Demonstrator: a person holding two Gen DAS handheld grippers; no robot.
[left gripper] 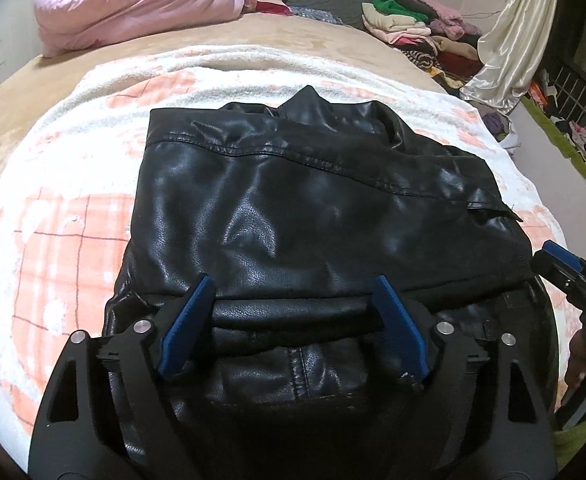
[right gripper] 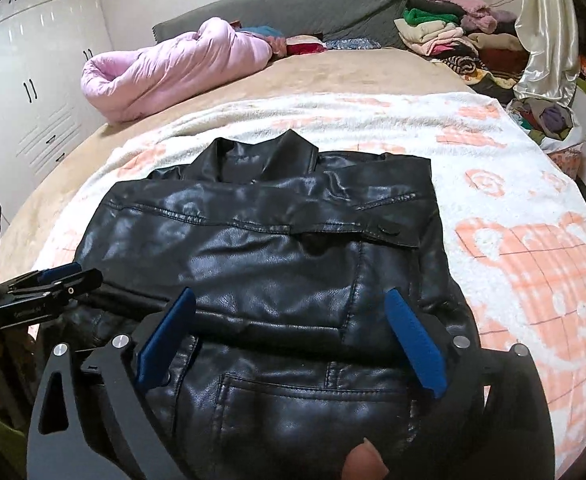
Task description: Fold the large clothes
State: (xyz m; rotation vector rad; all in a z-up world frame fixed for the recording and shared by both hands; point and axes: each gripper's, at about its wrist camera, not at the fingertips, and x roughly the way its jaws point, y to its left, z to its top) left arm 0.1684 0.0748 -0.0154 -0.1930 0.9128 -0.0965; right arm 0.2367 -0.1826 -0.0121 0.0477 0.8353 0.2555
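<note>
A black leather jacket (left gripper: 293, 200) lies folded on a white and orange blanket (left gripper: 73, 208), collar at the far end. It also shows in the right wrist view (right gripper: 277, 256). My left gripper (left gripper: 293, 304) is open, its blue pads over the jacket's near hem, one on each side of a rolled fold. My right gripper (right gripper: 289, 320) is open over the jacket's near right part, above a pocket. The left gripper shows at the left edge of the right wrist view (right gripper: 49, 284). The right gripper shows at the right edge of the left wrist view (left gripper: 565, 268).
The blanket (right gripper: 513, 200) covers a tan bed (left gripper: 253, 36). A rolled pink quilt (left gripper: 133, 4) lies at the far left. A pile of folded clothes (left gripper: 413, 28) sits at the far right by a cream curtain (left gripper: 509, 40). White cupboards (right gripper: 33, 80) stand to the left.
</note>
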